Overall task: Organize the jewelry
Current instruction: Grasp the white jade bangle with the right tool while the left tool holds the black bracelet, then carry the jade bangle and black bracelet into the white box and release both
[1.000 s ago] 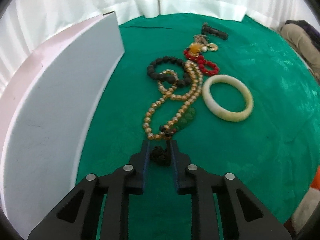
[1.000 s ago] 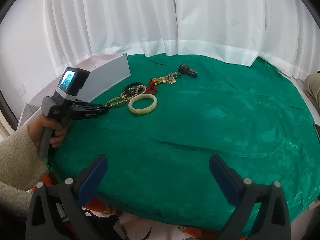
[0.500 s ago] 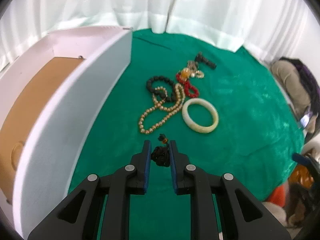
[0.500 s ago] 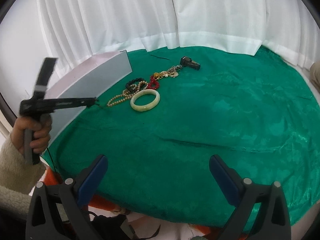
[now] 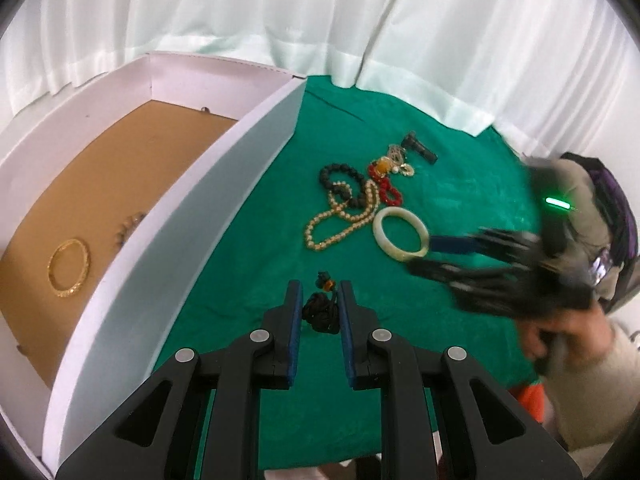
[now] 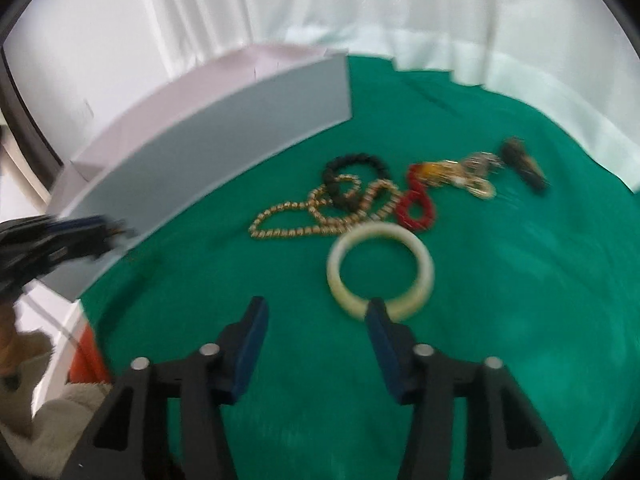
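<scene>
**Knotted cord held beside the box, bangle just ahead of the other gripper**

No writing is legible anywhere. The left gripper [image 5: 319, 302] has its jaws clamped on a black knotted cord [image 5: 319, 312], above the green worktop [image 5: 248, 264] next to the white box [image 5: 224, 184]. A gold bangle [image 5: 69, 267] lies inside the box. The right gripper [image 6: 316, 316], jaws apart, sits at the white bangle [image 6: 380, 276]. Beyond it, the gold bead necklace [image 6: 320, 216] stretches left to right, overlapping a black bead bracelet [image 6: 352, 176] beside a red bracelet [image 6: 416, 204].
</scene>
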### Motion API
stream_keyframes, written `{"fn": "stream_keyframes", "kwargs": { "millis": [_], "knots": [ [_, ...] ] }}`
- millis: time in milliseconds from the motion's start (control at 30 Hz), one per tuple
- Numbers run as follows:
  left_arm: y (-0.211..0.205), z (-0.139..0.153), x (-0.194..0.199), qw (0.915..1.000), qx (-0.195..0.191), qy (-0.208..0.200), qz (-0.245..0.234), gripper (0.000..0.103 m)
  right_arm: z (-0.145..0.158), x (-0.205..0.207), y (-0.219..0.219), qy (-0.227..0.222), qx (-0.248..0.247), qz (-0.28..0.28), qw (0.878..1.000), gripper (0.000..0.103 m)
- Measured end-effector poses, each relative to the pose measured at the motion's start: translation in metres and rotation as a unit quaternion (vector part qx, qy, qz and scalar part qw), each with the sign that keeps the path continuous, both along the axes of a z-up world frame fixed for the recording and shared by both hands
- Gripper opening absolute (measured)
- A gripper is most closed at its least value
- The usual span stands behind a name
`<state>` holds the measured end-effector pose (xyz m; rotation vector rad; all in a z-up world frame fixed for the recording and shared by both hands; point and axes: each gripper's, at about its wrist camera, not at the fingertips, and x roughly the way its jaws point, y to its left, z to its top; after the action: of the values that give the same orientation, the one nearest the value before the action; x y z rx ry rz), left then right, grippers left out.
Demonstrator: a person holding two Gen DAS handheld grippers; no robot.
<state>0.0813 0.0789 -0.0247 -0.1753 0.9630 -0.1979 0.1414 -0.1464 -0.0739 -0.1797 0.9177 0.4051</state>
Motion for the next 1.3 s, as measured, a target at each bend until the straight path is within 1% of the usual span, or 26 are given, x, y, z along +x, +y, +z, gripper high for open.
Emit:
{"fn": "stream_keyframes", "kwargs": {
  "millis": [67, 100, 133, 167, 200, 267, 333, 467, 533, 633, 700, 800, 833, 900, 933, 1033, 1100, 1167, 1233, 1300],
  "knots": [
    [0.002, 0.003, -0.003, 1.0, -0.002, -0.002, 0.003, 0.016, -0.015, 0.026, 0.013, 0.023, -0.034, -0.001, 0.999, 0.049],
    [0.004, 0.005, -0.005, 1.0, -0.004, -0.004, 0.004, 0.016, -0.021, 0.033, 0.017, 0.031, -0.048, 0.001, 0.998, 0.045],
    [0.005, 0.007, -0.007, 1.0, -0.006, -0.006, 0.003, 0.016, -0.028, 0.04, 0.021, 0.045, -0.059, 0.006, 0.997, 0.039],
    [0.005, 0.008, -0.007, 0.9999, -0.007, -0.007, 0.003, 0.016, -0.03, 0.04, 0.022, 0.042, -0.067, 0.007, 0.997, 0.03],
    [0.005, 0.008, -0.007, 0.9999, -0.008, -0.008, 0.003, 0.016, -0.029, 0.039, 0.025, 0.038, -0.079, 0.012, 0.996, 0.014],
    [0.006, 0.01, -0.006, 0.9999, -0.012, -0.007, 0.002, 0.016, -0.026, 0.037, 0.024, 0.043, -0.077, 0.017, 0.996, 0.011],
    [0.006, 0.015, -0.005, 0.9998, -0.018, -0.011, -0.001, 0.016, -0.018, 0.032, 0.02, 0.035, -0.068, 0.015, 0.997, 0.011],
    [0.006, 0.032, -0.005, 0.999, -0.037, -0.025, -0.006, 0.016, 0.009, 0.02, -0.001, 0.031, -0.005, 0.003, 0.999, 0.011],
    [0.007, 0.042, -0.005, 0.9984, -0.046, -0.032, -0.009, 0.016, 0.022, 0.016, -0.012, 0.029, 0.015, -0.001, 0.999, 0.011],
    [0.011, 0.06, -0.004, 0.9969, -0.067, -0.039, -0.011, 0.016, 0.041, 0.012, -0.024, 0.026, 0.044, -0.008, 0.999, 0.011],
    [0.019, 0.078, -0.003, 0.9953, -0.084, -0.047, -0.009, 0.016, 0.059, 0.01, -0.03, 0.017, 0.062, -0.007, 0.998, 0.011],
    [0.037, 0.106, -0.005, 0.9935, -0.091, -0.068, 0.004, 0.016, 0.09, 0.008, -0.025, -0.002, 0.081, 0.003, 0.997, 0.011],
    [0.043, 0.114, -0.006, 0.9931, -0.09, -0.074, 0.01, 0.016, 0.104, 0.01, -0.019, -0.01, 0.086, 0.012, 0.996, 0.011],
    [0.059, 0.13, -0.004, 0.9923, -0.084, -0.087, 0.024, 0.016, 0.121, 0.015, -0.004, -0.021, 0.093, 0.026, 0.995, 0.011],
    [0.068, 0.136, -0.002, 0.9922, -0.076, -0.093, 0.034, 0.016, 0.133, 0.018, 0.008, -0.029, 0.095, 0.038, 0.994, 0.011],
    [0.089, 0.142, 0.007, 0.9919, -0.05, -0.099, 0.062, 0.016, 0.156, 0.027, 0.044, -0.051, 0.09, 0.068, 0.992, 0.011],
    [0.106, 0.138, 0.019, 0.9914, -0.034, -0.095, 0.083, 0.016, 0.169, 0.038, 0.077, -0.065, 0.085, 0.093, 0.99, 0.011],
    [0.12, 0.128, 0.032, 0.9908, -0.019, -0.086, 0.103, 0.016, 0.173, 0.05, 0.106, -0.071, 0.08, 0.113, 0.988, 0.011],
    [0.136, 0.11, 0.048, 0.9902, -0.016, -0.068, 0.121, 0.016, 0.17, 0.066, 0.143, -0.075, 0.063, 0.131, 0.987, 0.011],
    [0.148, 0.094, 0.058, 0.9894, -0.011, -0.053, 0.135, 0.016, 0.163, 0.079, 0.168, -0.08, 0.048, 0.139, 0.986, 0.011]
  ]
}}
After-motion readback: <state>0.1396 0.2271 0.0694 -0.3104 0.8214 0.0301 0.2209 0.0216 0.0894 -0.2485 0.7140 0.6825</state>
